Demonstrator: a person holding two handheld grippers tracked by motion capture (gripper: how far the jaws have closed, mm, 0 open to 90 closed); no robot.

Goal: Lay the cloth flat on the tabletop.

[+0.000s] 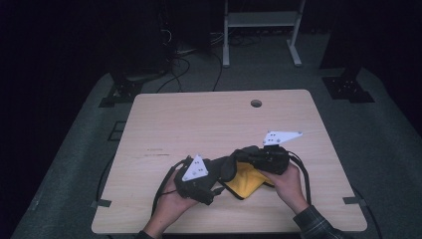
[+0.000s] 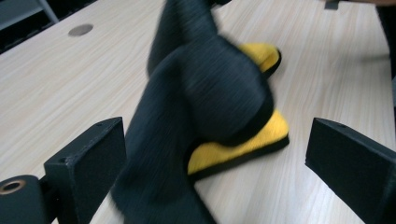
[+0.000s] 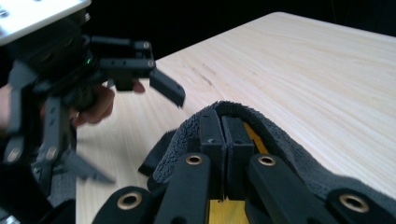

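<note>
Two tools, right tool (image 3: pixel 223 140) pinching cloth (image 3: pixel 299 154), left tool (image 2: pixel 215 163) spread, wooden table (image 1: pixel 199 119)

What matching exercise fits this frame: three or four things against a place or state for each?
Things:
1. right gripper
2. left gripper
3. cloth
4. round hole

States:
A. jaws wide apart
B. in the table's far side
C. jaws shut on a dark edge
D. dark one side, yellow the other, partly lifted

Pairs: 1-C, 2-A, 3-D, 4-B
</note>
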